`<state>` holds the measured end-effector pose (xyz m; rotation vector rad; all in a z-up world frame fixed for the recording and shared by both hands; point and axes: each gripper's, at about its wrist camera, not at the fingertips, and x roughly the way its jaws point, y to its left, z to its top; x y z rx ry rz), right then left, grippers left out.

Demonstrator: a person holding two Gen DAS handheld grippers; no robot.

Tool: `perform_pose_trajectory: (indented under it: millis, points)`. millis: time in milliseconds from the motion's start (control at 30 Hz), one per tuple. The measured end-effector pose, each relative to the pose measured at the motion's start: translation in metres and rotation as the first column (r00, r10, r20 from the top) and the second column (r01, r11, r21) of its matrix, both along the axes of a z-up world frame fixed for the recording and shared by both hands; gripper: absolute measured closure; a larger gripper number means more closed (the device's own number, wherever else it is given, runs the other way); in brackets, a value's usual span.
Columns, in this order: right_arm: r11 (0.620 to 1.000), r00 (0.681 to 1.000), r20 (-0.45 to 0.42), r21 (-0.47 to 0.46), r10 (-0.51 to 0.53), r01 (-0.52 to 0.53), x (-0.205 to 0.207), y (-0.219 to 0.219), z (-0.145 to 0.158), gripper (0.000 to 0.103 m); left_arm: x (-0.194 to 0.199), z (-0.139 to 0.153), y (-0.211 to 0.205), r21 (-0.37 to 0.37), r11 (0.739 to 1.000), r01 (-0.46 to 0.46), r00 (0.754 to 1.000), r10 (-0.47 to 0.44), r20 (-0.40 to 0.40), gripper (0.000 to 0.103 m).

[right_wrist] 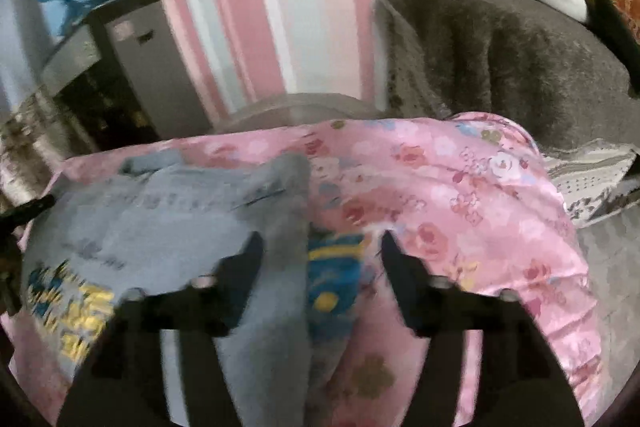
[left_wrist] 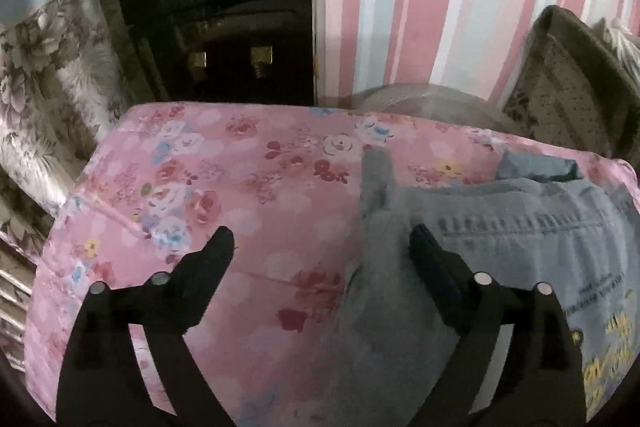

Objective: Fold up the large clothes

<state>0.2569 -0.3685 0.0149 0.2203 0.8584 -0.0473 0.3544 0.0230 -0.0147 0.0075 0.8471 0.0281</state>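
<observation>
One grey garment (left_wrist: pixel 500 227) is being left on the pink quilt (left_wrist: pixel 240 187); both grippers' fingers (left_wrist: pixel 218 247) (right_wrist: pixel 250 255) are being held spread, nothing pinched.

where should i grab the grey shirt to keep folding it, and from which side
Take the grey shirt at its outer side edges, one gripper each. The left gripper already straddles the edge nearest it, the right gripper the opposite edge. Come down from above and pinch the edge against the pink floral cover; the cloth lies flat, so only edges offer something to grip.
</observation>
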Motion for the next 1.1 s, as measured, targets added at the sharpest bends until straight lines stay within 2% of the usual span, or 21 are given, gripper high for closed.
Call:
perform_pose_trajectory:
  millis: [33, 167, 300, 333, 367, 400, 433, 500, 633, 700, 733, 767, 800, 833, 867, 900, 933, 967, 1100]
  points:
    - [1.000, 1.000, 0.005, 0.004, 0.018, -0.018, -0.008, 0.005, 0.002, 0.038, -0.009, 0.006, 0.003, 0.010, 1.000, 0.003, 1.000, -0.003, 0.013, 0.006]
    - [0.995, 0.996, -0.006, 0.037, 0.090, -0.090, -0.024, 0.025, -0.003, 0.037, -0.039, 0.021, 0.008, 0.015, 1.000, 0.016, 0.995, -0.017, 0.093, 0.006]
    - [0.987, 0.986, -0.087, 0.090, 0.144, -0.137, -0.025, 0.043, -0.026, 0.035, -0.065, 0.017, 0.006, -0.044, 0.999, 0.029, 0.997, -0.025, 0.079, 0.005]
    - [0.989, 0.987, -0.082, 0.054, 0.140, -0.136, -0.028, 0.048, -0.028, 0.042, -0.072, 0.016, 0.000, -0.035, 0.998, 0.045, 0.996, -0.042, 0.080, 0.005]
    - [0.990, 0.987, -0.077, 0.019, 0.139, -0.138, -0.031, 0.054, -0.030, 0.053, -0.079, 0.015, -0.007, -0.016, 0.998, 0.062, 0.995, -0.060, 0.085, 0.004]
    - [0.991, 0.989, -0.065, -0.010, 0.135, -0.136, -0.034, 0.057, -0.029, 0.084, -0.083, 0.015, -0.013, 0.003, 0.998, 0.070, 0.993, -0.070, 0.090, 0.003]
    - [0.991, 0.990, -0.055, -0.028, 0.131, -0.133, -0.037, 0.059, -0.027, 0.090, -0.088, 0.015, -0.020, 0.031, 0.997, 0.075, 0.992, -0.078, 0.101, 0.003]
    - [0.991, 0.991, -0.039, -0.031, 0.126, -0.127, -0.042, 0.058, -0.022, 0.096, -0.095, 0.015, -0.031, 0.048, 0.996, 0.073, 0.991, -0.078, 0.106, 0.003]
    - [0.992, 0.998, 0.035, -0.116, 0.052, -0.048, -0.071, 0.055, -0.001, 0.101, -0.111, 0.025, -0.056, 0.019, 0.992, 0.123, 0.982, -0.124, 0.139, 0.003]
    - [0.993, 1.000, 0.014, -0.118, 0.022, -0.020, -0.074, 0.045, -0.009, 0.100, -0.112, 0.021, -0.072, 0.049, 0.986, 0.160, 0.977, -0.165, 0.135, 0.003]
    - [0.998, 1.000, -0.011, -0.061, 0.023, -0.023, -0.073, 0.038, -0.018, 0.099, -0.109, 0.015, -0.080, 0.081, 0.983, 0.165, 0.978, -0.174, 0.116, 0.003]
    - [0.999, 1.000, -0.011, -0.045, 0.017, -0.018, -0.074, 0.034, -0.021, 0.096, -0.104, 0.005, -0.087, 0.115, 0.980, 0.162, 0.982, -0.171, 0.080, 0.003]
    - [0.999, 1.000, -0.005, -0.052, 0.015, -0.015, -0.075, 0.033, -0.021, 0.082, -0.099, -0.005, -0.092, 0.124, 0.980, 0.156, 0.985, -0.163, 0.048, 0.003]
    - [0.998, 1.000, -0.008, -0.068, 0.007, -0.007, -0.076, 0.031, -0.021, 0.063, -0.096, -0.010, -0.092, 0.121, 0.981, 0.152, 0.987, -0.158, 0.036, 0.003]
    - [0.998, 1.000, -0.016, -0.068, -0.009, 0.008, -0.077, 0.027, -0.021, 0.052, -0.095, -0.014, -0.093, 0.119, 0.983, 0.142, 0.989, -0.146, 0.031, 0.003]
    - [0.999, 1.000, -0.014, -0.049, -0.011, 0.010, -0.079, 0.023, -0.020, 0.030, -0.095, -0.013, -0.093, 0.113, 0.985, 0.130, 0.990, -0.135, 0.037, 0.003]
    - [1.000, 1.000, -0.011, 0.003, 0.000, 0.000, -0.084, 0.014, -0.020, 0.024, -0.095, -0.012, -0.093, 0.105, 0.987, 0.125, 0.991, -0.130, 0.043, 0.003]
    - [1.000, 1.000, -0.008, 0.029, 0.002, -0.002, -0.086, 0.007, -0.019, 0.024, -0.096, -0.009, -0.094, 0.088, 0.988, 0.124, 0.990, -0.129, 0.049, 0.003]
    - [0.996, 1.000, 0.007, 0.084, -0.010, 0.010, -0.092, -0.012, -0.018, 0.018, -0.105, 0.006, -0.100, 0.018, 0.993, 0.117, 0.989, -0.119, 0.089, 0.003]
